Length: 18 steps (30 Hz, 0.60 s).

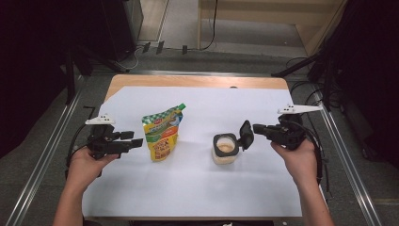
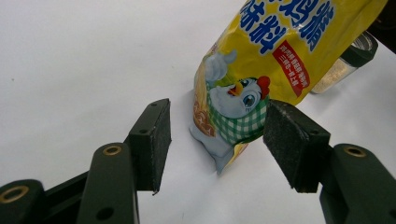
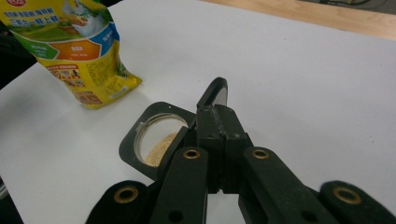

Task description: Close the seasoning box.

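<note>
1. We see the left gripper (image 2: 217,140) with jaws apart, around the pouch (image 1: 162,133) base without touching it.
2. Right gripper (image 3: 219,114) is closed, at the jar (image 1: 224,149) lid (image 1: 245,134).
3. Pouch stands mid-table; likely soft and slippery, so we grip it low.

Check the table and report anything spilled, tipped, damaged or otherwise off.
Nothing is spilled or tipped. The yellow pouch stands upright with its top corner cut open. The jar stands upright with pale powder inside, its black flip lid raised. The white sheet around both looks clean.
</note>
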### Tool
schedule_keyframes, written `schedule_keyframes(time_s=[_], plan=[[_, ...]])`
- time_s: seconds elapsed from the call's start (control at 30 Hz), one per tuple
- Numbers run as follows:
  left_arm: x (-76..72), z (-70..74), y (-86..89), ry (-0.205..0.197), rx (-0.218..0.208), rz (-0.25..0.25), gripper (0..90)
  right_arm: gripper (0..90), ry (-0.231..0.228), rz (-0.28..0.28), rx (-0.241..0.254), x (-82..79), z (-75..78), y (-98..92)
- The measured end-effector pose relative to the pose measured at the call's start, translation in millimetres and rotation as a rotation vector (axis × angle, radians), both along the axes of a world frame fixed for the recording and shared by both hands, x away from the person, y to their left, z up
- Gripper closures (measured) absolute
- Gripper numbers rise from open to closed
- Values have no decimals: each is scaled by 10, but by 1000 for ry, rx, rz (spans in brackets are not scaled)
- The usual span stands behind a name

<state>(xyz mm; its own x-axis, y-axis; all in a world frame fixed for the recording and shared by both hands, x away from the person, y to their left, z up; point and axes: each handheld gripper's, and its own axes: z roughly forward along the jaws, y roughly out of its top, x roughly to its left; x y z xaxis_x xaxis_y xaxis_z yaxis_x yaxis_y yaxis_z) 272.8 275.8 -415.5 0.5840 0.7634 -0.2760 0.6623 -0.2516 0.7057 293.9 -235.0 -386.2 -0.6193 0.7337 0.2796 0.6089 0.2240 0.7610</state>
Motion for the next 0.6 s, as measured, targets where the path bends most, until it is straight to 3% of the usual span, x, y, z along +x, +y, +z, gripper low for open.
schedule_keyframes(time_s=[0.17,0.47,0.6], plan=[[2,-5,5,0,-1,2,421,900,24,-3,-1,33,-91,39],[3,-4,13,4,-2,7,417,900,27,13,4,31,-134,131],[5,-5,23,2,-3,8,416,900,21,24,33,23,-137,174]])
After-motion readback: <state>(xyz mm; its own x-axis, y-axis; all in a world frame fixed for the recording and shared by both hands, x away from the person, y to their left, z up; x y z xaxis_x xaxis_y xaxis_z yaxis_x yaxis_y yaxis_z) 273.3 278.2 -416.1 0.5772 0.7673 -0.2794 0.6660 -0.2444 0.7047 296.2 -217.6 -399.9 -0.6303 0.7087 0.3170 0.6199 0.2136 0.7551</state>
